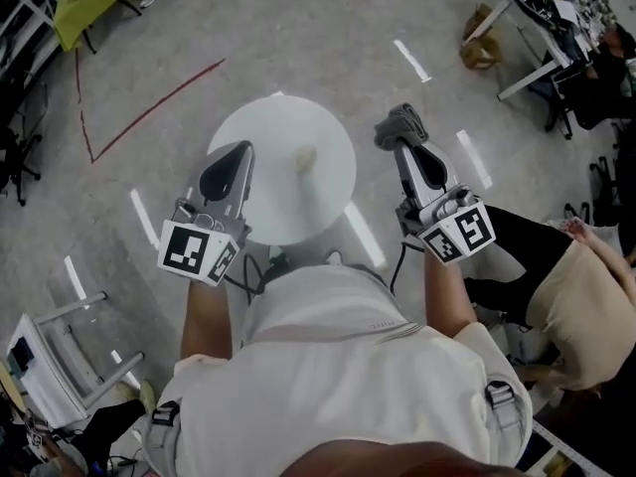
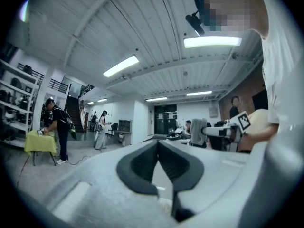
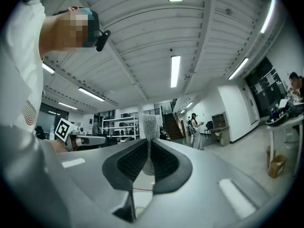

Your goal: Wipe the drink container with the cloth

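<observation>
Marker-cubed left gripper (image 1: 236,154); cloth (image 1: 399,124) in right gripper (image 1: 401,148)

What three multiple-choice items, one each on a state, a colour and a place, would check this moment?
1. The left gripper is: A) open wide; B) shut and empty; C) shut on a cup.
2. The round table is: A) white; B) black; C) red.
3. The grey cloth is: A) lying on the table; B) in the left gripper; C) in the right gripper.

Answers:
1 B: in the left gripper view the pads meet with nothing between them.
2 A: the head view shows a plain white top.
3 C: the right gripper view shows the cloth pinched between the pads.
</observation>
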{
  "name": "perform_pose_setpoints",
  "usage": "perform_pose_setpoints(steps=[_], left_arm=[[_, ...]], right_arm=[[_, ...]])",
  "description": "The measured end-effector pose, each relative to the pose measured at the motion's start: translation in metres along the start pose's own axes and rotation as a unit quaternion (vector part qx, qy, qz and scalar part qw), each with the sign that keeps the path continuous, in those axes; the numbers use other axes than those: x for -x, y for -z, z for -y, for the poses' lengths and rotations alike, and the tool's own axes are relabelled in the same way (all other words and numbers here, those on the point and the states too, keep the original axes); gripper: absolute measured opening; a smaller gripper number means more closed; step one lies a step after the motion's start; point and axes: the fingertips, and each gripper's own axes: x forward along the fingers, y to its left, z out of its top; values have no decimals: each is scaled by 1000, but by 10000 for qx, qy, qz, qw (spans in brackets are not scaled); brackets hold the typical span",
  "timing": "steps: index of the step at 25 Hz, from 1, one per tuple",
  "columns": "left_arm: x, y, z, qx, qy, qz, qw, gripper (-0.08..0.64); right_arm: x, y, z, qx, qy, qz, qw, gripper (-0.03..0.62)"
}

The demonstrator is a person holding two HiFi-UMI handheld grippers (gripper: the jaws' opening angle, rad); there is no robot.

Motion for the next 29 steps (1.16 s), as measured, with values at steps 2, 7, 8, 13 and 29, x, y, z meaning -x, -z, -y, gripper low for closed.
perform_pose_setpoints(steps=[2, 7, 8, 13, 29], left_arm=[[8, -6, 7, -92, -14, 9, 10000, 2], [17, -21, 18, -248, 76, 8, 9997, 2], [16, -24, 19, -269, 113, 18, 9996, 2], [15, -37, 20, -384, 215, 81, 9990, 2], [16, -49, 59, -489, 628, 164, 9967, 2]], right_arm=[[7, -14, -5, 120, 147, 56, 9998, 25], [9, -38, -25, 412, 249, 76, 9988, 25], [9, -41, -27, 445, 243, 87, 9987, 25], [9, -50, -33, 554, 258, 131, 9980, 25], [31, -51, -41, 514, 250, -25, 9984, 26]])
